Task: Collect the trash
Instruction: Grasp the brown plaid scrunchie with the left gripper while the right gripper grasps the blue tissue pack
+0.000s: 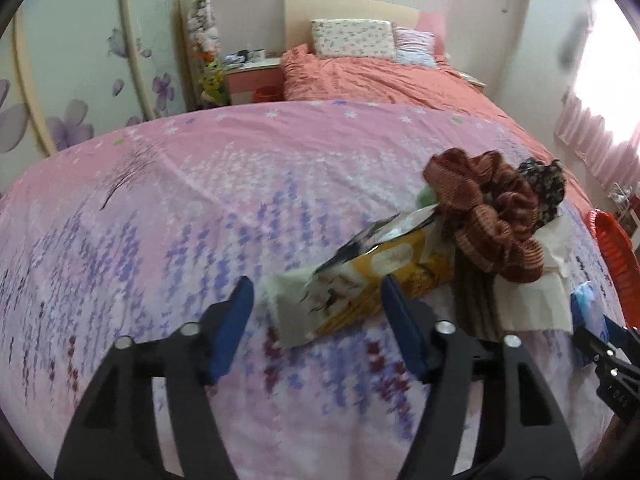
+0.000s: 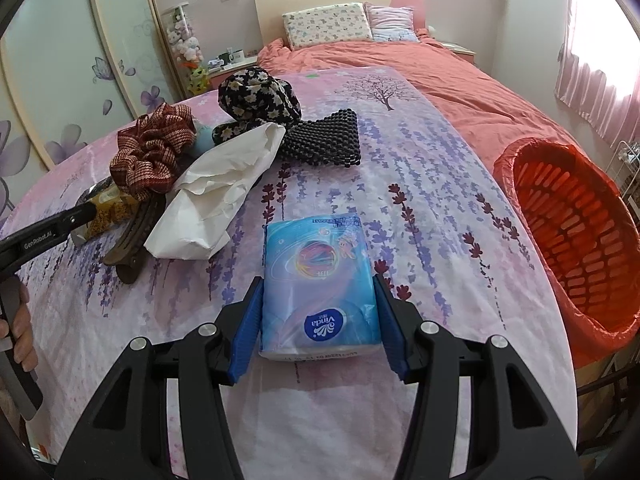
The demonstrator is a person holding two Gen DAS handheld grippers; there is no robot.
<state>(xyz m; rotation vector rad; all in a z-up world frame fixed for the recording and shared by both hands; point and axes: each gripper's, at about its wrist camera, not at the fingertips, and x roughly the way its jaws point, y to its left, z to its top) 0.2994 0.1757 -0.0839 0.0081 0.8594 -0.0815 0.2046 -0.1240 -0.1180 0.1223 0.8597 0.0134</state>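
My right hand-held gripper (image 2: 318,320) has its blue pads against both long sides of a blue Vinda tissue pack (image 2: 318,280), which lies flat on the lilac-patterned bedspread (image 2: 420,184). The jaws look closed onto the pack, though it is not lifted yet. My left hand-held gripper (image 1: 316,320) is spread wide, its two blue pads straddling the near end of a yellow wrapper (image 1: 360,280) without touching it; this view is a little blurred.

So I judge I am at the picking stage, with both pieces still to be carried off. Just beyond the yellow wrapper sit a brown hair scrunchie (image 2: 154,152) atop a brown hair clip (image 2: 132,236), a crumpled white tissue (image 2: 216,196), a black floral scrunchie (image 2: 258,94) and a black beaded band (image 2: 324,140); the hair things look like keepers, not trash.

The red trash basket (image 2: 576,224), lined with a red bag, stands at the right edge of the bed, near my right hand-held gripper.

Next, I would lift the pack clear of the bedspread, swing it right over the basket's rim, and release it there. The left must close on the wrapper's end without snagging the brown scrunchie resting against its far side.
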